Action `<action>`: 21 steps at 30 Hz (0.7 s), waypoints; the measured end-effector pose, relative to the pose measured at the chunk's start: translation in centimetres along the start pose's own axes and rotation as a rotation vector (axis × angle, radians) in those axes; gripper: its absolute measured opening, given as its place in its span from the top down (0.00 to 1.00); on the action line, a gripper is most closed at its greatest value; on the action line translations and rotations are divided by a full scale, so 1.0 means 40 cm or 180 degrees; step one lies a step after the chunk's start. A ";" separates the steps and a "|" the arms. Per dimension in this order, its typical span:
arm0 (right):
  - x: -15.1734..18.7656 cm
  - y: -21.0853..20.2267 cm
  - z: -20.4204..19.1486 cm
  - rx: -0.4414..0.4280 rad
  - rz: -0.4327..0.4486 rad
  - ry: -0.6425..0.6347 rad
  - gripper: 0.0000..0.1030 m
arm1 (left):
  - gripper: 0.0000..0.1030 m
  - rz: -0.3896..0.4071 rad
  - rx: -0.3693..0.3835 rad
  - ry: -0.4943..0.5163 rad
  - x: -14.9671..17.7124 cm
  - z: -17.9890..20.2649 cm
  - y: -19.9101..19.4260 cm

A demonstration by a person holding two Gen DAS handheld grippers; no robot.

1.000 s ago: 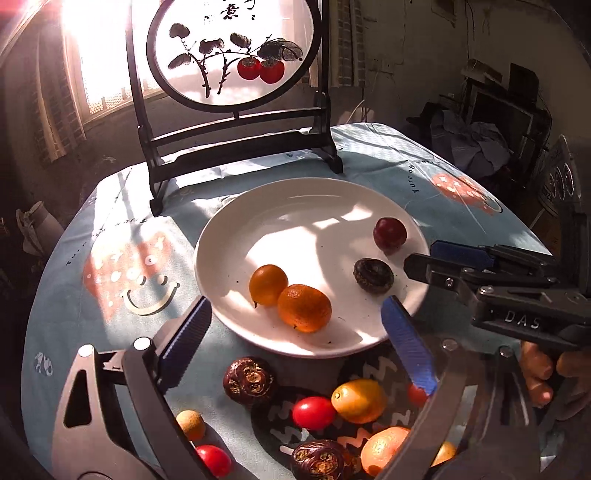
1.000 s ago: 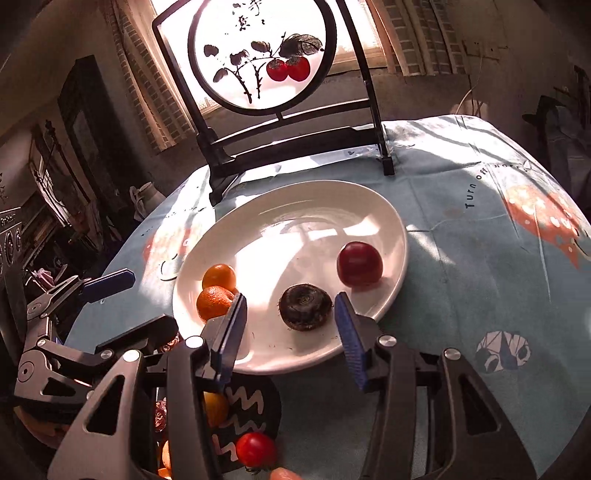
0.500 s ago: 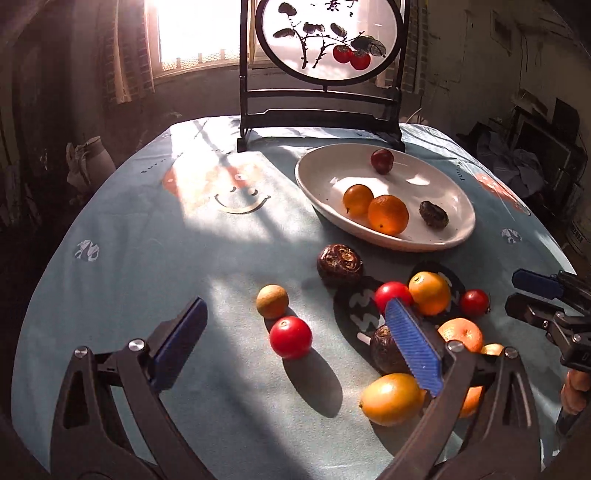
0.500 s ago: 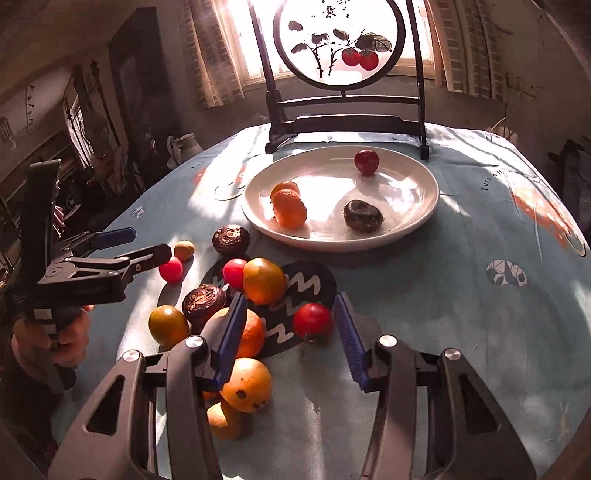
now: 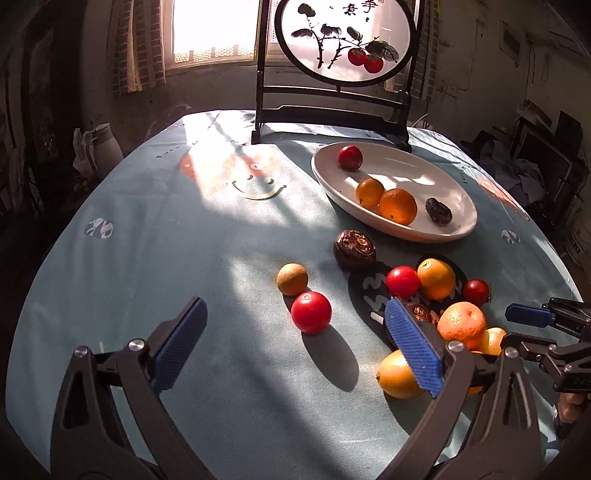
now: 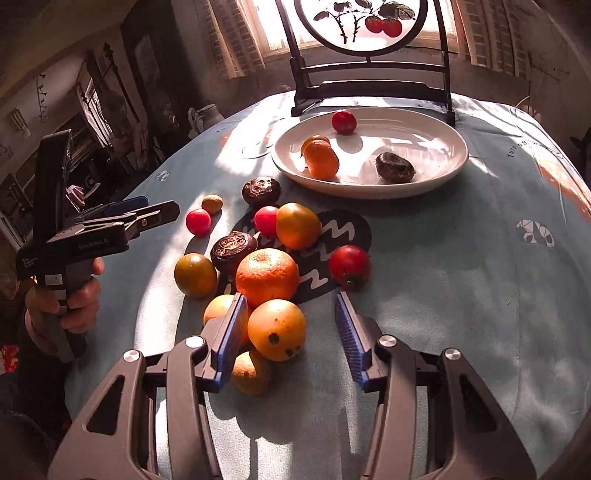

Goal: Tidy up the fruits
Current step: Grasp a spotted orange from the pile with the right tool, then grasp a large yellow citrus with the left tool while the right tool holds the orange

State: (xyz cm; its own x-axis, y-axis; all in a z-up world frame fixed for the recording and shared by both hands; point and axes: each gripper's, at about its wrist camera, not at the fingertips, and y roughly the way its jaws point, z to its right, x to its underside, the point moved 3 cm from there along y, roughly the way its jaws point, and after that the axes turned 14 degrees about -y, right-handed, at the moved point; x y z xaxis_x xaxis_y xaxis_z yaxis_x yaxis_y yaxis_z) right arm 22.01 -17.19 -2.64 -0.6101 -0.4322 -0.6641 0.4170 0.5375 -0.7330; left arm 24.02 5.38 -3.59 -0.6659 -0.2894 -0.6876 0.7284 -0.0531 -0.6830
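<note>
A white plate (image 5: pixel 458 192) (image 6: pixel 439 147) at the back of the table holds a red fruit, two orange fruits and a dark fruit. Several loose fruits lie in front of it on and around a dark mat (image 6: pixel 343 236). My left gripper (image 5: pixel 295 347) is open and empty, just in front of a red fruit (image 5: pixel 311 312) and a small tan fruit (image 5: pixel 292 279). My right gripper (image 6: pixel 288 332) is open and empty, its jaws either side of an orange fruit (image 6: pixel 277 329) in the pile. A big orange (image 6: pixel 266 277) lies just behind it.
A black stand with a round painted screen (image 5: pixel 345 40) (image 6: pixel 365 22) rises behind the plate. The round table wears a pale blue printed cloth (image 5: pixel 166 221). Dim room clutter and a window surround the table.
Both grippers have pulled back from over the plate toward the near side of the table. The loose fruit pile now lies right before them. Both stay open.
</note>
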 end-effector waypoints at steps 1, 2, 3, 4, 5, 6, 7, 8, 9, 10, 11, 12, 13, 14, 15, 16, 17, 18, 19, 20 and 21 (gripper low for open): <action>0.002 0.003 0.000 -0.0027 -0.0022 0.0016 0.52 | 0.04 0.0007 -0.0009 0.0008 0.000 0.001 0.000; 0.004 0.006 0.001 -0.0055 -0.0044 0.0031 0.52 | 0.04 0.0011 -0.0016 0.0014 0.001 0.001 -0.001; 0.006 0.009 0.001 -0.0082 -0.0062 0.0044 0.53 | 0.04 0.0008 -0.0019 0.0018 0.001 0.001 0.000; 0.009 0.012 0.000 -0.0108 -0.0082 0.0054 0.54 | 0.04 0.0006 -0.0021 0.0019 0.002 0.001 0.001; 0.011 0.015 -0.001 -0.0124 -0.0103 0.0069 0.56 | 0.04 0.0005 -0.0023 0.0019 0.002 0.001 0.001; 0.014 0.018 0.001 -0.0133 -0.0123 0.0086 0.56 | 0.04 0.0002 -0.0023 0.0021 0.002 0.002 0.002; 0.016 0.020 0.002 -0.0156 -0.0128 0.0104 0.57 | 0.04 -0.0003 -0.0027 0.0024 0.003 0.002 0.002; 0.017 0.021 0.003 -0.0188 -0.0131 0.0122 0.58 | 0.04 -0.0003 -0.0034 0.0026 0.004 0.002 0.003; 0.019 0.021 0.003 -0.0218 -0.0136 0.0139 0.59 | 0.04 -0.0002 -0.0038 0.0030 0.005 0.001 0.002; 0.020 0.022 0.002 -0.0238 -0.0142 0.0149 0.59 | 0.04 -0.0003 -0.0041 0.0032 0.005 0.002 0.003; 0.021 0.023 0.001 -0.0257 -0.0155 0.0154 0.60 | 0.04 -0.0003 -0.0041 0.0032 0.005 0.002 0.003; 0.023 0.026 -0.001 -0.0299 -0.0178 0.0161 0.62 | 0.04 -0.0004 -0.0041 0.0032 0.005 0.002 0.003; 0.025 0.028 0.000 -0.0346 -0.0184 0.0179 0.64 | 0.04 -0.0001 -0.0041 0.0032 0.005 0.002 0.003; 0.025 0.027 0.001 -0.0352 -0.0182 0.0190 0.64 | 0.04 -0.0002 -0.0042 0.0034 0.005 0.003 0.003; 0.025 0.028 0.002 -0.0352 -0.0179 0.0201 0.64 | 0.04 -0.0005 -0.0040 0.0032 0.005 0.003 0.003; 0.026 0.028 0.003 -0.0369 -0.0179 0.0218 0.64 | 0.04 -0.0005 -0.0039 0.0032 0.005 0.003 0.003; 0.026 0.030 0.006 -0.0402 -0.0185 0.0244 0.64 | 0.04 -0.0005 -0.0038 0.0037 0.005 0.002 0.003; 0.026 0.034 0.008 -0.0426 -0.0198 0.0265 0.64 | 0.04 -0.0001 -0.0041 0.0045 0.006 0.002 0.002; 0.027 0.037 0.010 -0.0456 -0.0214 0.0289 0.64 | 0.04 0.0006 -0.0049 0.0052 0.007 0.001 0.002; 0.029 0.042 0.014 -0.0492 -0.0227 0.0324 0.64 | 0.04 0.0012 -0.0056 0.0055 0.007 0.000 0.002; 0.031 0.045 0.015 -0.0512 -0.0237 0.0343 0.64 | 0.04 0.0015 -0.0058 0.0057 0.008 -0.001 0.001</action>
State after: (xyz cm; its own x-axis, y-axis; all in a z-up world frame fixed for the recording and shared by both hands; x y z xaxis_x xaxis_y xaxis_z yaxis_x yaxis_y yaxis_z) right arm 22.40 -17.20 -4.86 -0.7073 -0.3998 -0.5830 0.2603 0.6195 -0.7406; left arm 23.84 5.31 -3.85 -0.6655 -0.2724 -0.6950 0.7285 -0.0343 -0.6841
